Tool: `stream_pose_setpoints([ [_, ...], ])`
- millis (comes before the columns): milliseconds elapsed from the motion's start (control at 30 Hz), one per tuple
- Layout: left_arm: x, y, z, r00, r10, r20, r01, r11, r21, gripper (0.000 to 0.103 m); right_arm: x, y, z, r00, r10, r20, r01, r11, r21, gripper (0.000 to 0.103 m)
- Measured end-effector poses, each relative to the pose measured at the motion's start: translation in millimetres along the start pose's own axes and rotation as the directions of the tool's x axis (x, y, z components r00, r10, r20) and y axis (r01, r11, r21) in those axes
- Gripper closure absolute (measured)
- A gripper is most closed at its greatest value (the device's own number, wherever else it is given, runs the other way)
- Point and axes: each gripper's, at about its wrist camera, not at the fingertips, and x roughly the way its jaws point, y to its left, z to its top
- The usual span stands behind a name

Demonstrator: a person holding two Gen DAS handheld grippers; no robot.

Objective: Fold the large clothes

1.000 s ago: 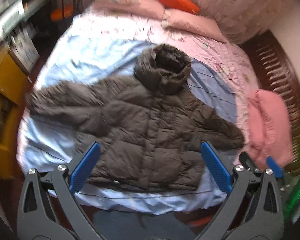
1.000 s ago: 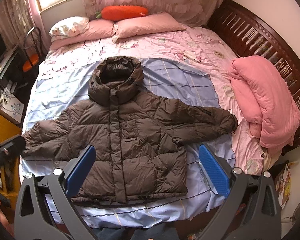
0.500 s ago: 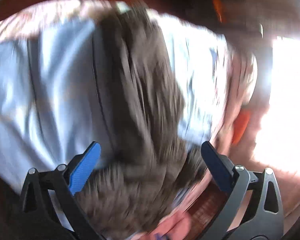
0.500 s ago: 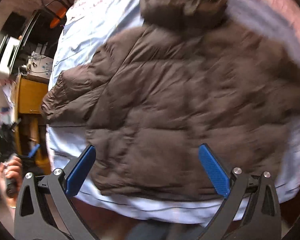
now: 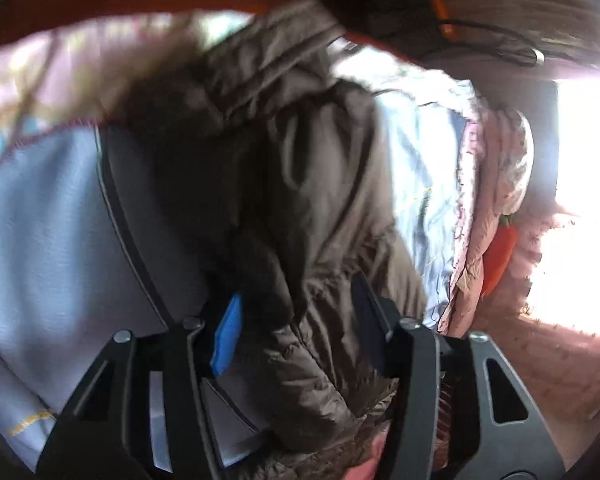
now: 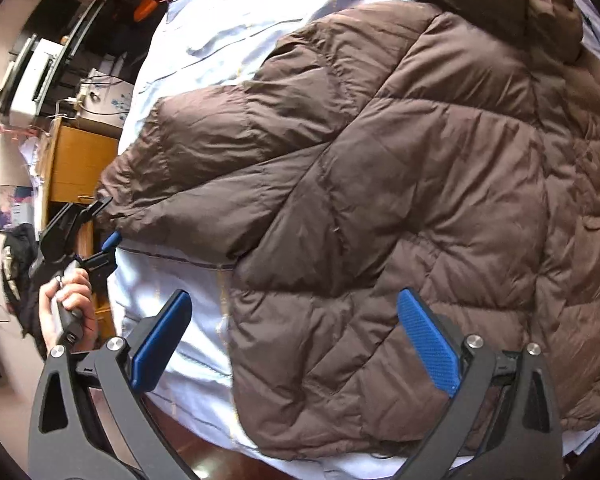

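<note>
Within the last second the left gripper [image 5: 296, 320] had been brought to the cuff of the brown quilted puffer jacket [image 6: 380, 200] on the pale blue bedsheet [image 6: 220, 40], its fingers narrowed around the sleeve end, while the right gripper [image 6: 296, 344] was held wide above the hem, so the sleeve fold was judged beginning.

Pale blue sheet [image 6: 188, 40] covers the bed, creased, with thin dark stripe lines. Yellow wooden cabinet [image 6: 80, 160] stands just beside the bed edge. White boxy device [image 6: 28, 80] on dark shelving near it; cables and clutter around. Orange chair seat [image 6: 152, 4] farther back. Left wrist view, blurred: pink bedding [image 5: 496, 184], orange carrot-shaped cushion [image 5: 500, 252], bright window glare.
</note>
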Motion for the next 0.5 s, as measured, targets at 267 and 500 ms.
stream_pose_setpoints([
  [267,3,-12,2,0.993,0.083,0.078,-0.086,0.996,0.028,0.020,-10,-21,7,0.999,-0.044,0.027,0.044,0.999,-0.001,0.001],
  [500,28,-65,-18,0.996,-0.069,0.052,0.057,0.978,0.200,0.101,-18,-39,10,0.998,-0.026,0.051,0.023,0.997,0.071,0.001],
])
